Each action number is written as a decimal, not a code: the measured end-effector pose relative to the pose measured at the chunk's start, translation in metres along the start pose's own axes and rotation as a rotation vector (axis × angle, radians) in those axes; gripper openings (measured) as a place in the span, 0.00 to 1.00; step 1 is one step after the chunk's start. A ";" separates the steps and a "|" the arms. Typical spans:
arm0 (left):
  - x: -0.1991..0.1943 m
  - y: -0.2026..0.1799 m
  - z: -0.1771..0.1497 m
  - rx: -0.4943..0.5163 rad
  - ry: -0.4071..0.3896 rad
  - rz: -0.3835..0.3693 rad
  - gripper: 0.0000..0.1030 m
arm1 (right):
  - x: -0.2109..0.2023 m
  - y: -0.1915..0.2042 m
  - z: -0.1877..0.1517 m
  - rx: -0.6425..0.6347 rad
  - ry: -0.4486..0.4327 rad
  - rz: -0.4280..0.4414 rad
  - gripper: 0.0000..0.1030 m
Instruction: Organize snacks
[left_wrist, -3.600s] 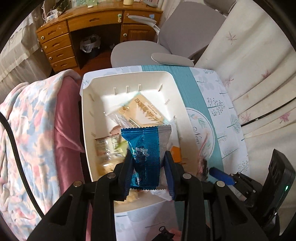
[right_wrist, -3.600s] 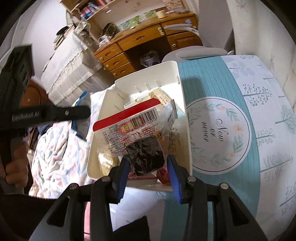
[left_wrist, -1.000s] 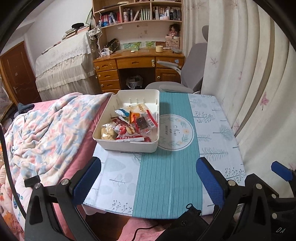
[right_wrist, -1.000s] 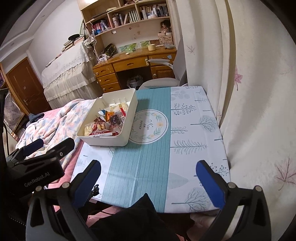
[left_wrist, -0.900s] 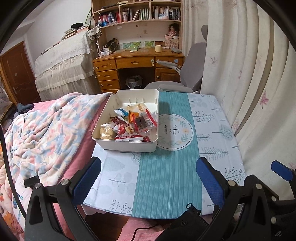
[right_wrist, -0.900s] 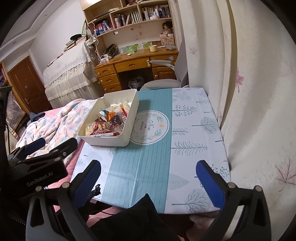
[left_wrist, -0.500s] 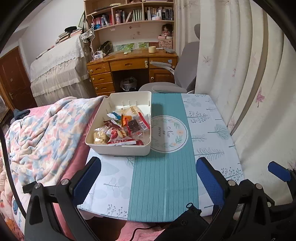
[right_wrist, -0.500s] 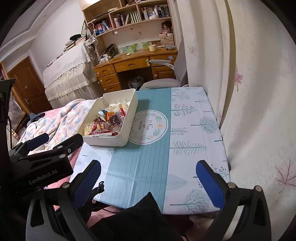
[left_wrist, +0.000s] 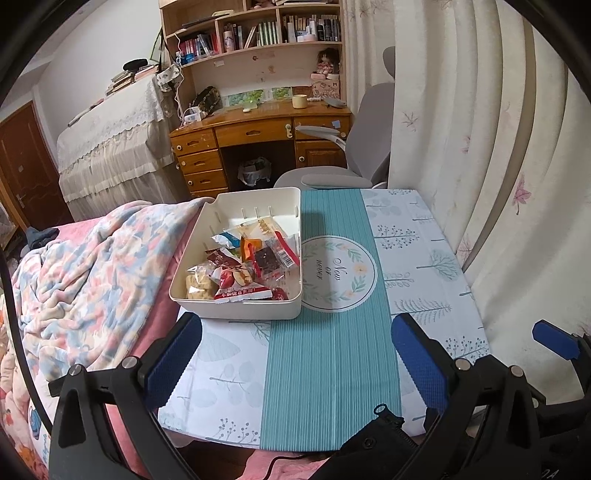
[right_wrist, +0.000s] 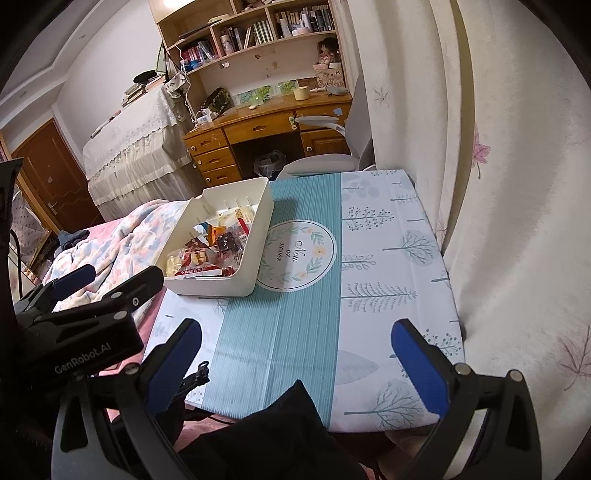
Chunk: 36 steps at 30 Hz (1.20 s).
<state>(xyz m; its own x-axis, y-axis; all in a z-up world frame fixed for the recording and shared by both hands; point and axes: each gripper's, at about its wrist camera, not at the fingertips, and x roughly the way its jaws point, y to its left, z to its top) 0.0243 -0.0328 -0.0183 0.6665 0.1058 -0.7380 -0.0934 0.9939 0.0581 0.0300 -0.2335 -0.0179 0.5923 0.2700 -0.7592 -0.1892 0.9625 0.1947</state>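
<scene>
Lengthwise, white bin of snacks pointing deskward

Ahead of you: a wooden desk with a bookshelf above and a grey chair. Curtains hang right; a bed lies left.

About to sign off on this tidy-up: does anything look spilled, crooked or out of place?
Nothing spilled: the snacks all lie inside the white bin. The bin sits at the table's left edge, against the blanket.
</scene>
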 end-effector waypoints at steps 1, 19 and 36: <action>0.001 0.001 0.001 0.001 0.001 -0.003 0.99 | 0.000 0.000 0.000 -0.001 0.000 0.000 1.00; 0.017 0.022 0.007 0.006 0.031 -0.020 0.99 | 0.020 0.012 0.005 0.006 0.036 0.000 1.00; 0.022 0.025 0.008 0.006 0.046 -0.021 0.99 | 0.025 0.012 0.008 0.011 0.062 0.002 1.00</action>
<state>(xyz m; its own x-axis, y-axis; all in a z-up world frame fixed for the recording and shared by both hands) 0.0423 -0.0057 -0.0279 0.6334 0.0835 -0.7693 -0.0749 0.9961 0.0464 0.0489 -0.2150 -0.0300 0.5421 0.2695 -0.7959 -0.1808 0.9624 0.2027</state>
